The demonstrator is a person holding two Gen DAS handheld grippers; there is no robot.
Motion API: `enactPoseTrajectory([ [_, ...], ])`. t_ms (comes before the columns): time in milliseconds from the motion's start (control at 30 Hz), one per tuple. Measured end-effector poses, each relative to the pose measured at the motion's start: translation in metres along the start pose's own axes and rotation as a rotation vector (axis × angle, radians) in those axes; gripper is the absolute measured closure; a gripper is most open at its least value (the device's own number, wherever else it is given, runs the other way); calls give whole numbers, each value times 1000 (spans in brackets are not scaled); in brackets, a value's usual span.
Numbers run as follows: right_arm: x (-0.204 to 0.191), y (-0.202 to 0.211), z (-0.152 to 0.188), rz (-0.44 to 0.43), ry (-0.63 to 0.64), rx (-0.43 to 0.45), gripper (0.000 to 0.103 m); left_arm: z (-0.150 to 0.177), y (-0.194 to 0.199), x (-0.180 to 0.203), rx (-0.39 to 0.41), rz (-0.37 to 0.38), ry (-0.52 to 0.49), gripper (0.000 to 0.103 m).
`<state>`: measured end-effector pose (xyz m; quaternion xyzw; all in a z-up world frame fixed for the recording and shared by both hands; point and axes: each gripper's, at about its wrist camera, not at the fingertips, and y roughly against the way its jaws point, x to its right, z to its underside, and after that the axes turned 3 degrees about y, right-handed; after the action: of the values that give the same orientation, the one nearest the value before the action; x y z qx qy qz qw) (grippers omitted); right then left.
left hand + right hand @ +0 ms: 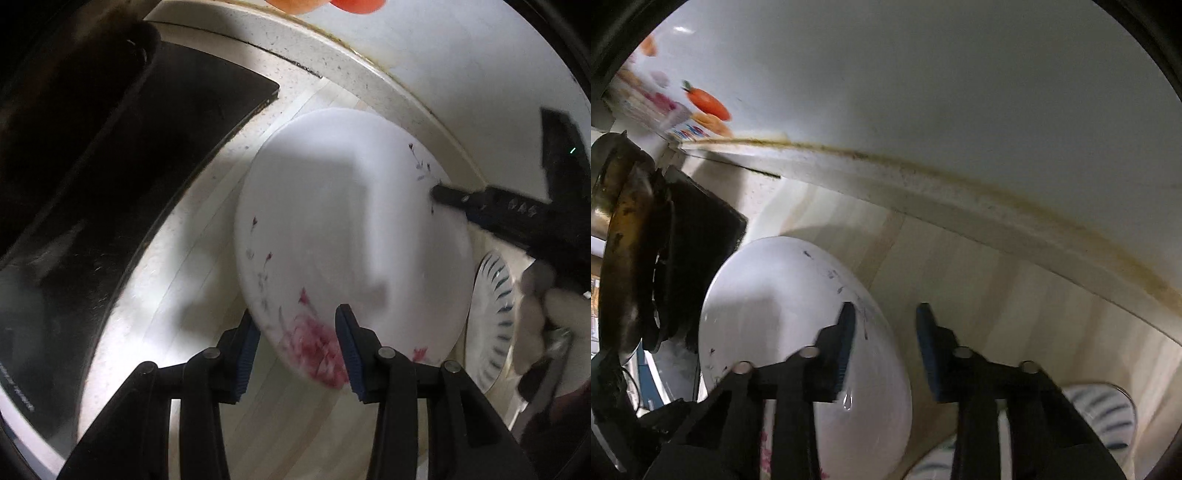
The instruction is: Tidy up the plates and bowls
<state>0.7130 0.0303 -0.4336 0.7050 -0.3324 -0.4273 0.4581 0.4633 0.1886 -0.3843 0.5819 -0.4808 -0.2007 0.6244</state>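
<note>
A pale wooden board (979, 288) lay on the speckled counter (236, 122) against a white wall (923, 74), beside a black stove (110, 166). The white plate (351, 229) with pink flowers sat tilted on the board, its near edge between the parted fingers of the left gripper (297, 350). The right gripper (884, 354), also parted, straddled its opposite edge, with a blue-striped plate (495, 317) just beside.

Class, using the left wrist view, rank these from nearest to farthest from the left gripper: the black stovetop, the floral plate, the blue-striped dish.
1. Floral plate: its rim sits between the left gripper fingers.
2. Blue-striped dish: to the right, partly behind the plate.
3. Black stovetop: off to the left, across the counter.
</note>
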Motion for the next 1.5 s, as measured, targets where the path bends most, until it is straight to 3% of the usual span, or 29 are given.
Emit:
enactPoseTrajectory([
  [33,1,-5,1,-40,-7,1,76,-1,-1,-1,6,-1,6,67],
  [300,6,2,22,-91,-13,24,84,2,8,-1,38,-32,-37,67],
  [433,11,23,41,-103,-21,42,85,10,19,5,50,-43,-90,67],
  [733,19,92,90,-103,-65,119,85,27,51,24,27,33,-205,67],
  [967,30,161,164,-117,-150,195,85,40,91,50,29,93,-286,67],
  [1167,33,210,246,-115,-207,267,85,79,109,71,-31,91,-431,67],
  [1333,35,217,322,-109,-284,262,85,117,98,76,-113,84,-510,67],
  [1500,48,199,387,-99,-361,209,85,148,74,79,-196,63,-552,67],
])
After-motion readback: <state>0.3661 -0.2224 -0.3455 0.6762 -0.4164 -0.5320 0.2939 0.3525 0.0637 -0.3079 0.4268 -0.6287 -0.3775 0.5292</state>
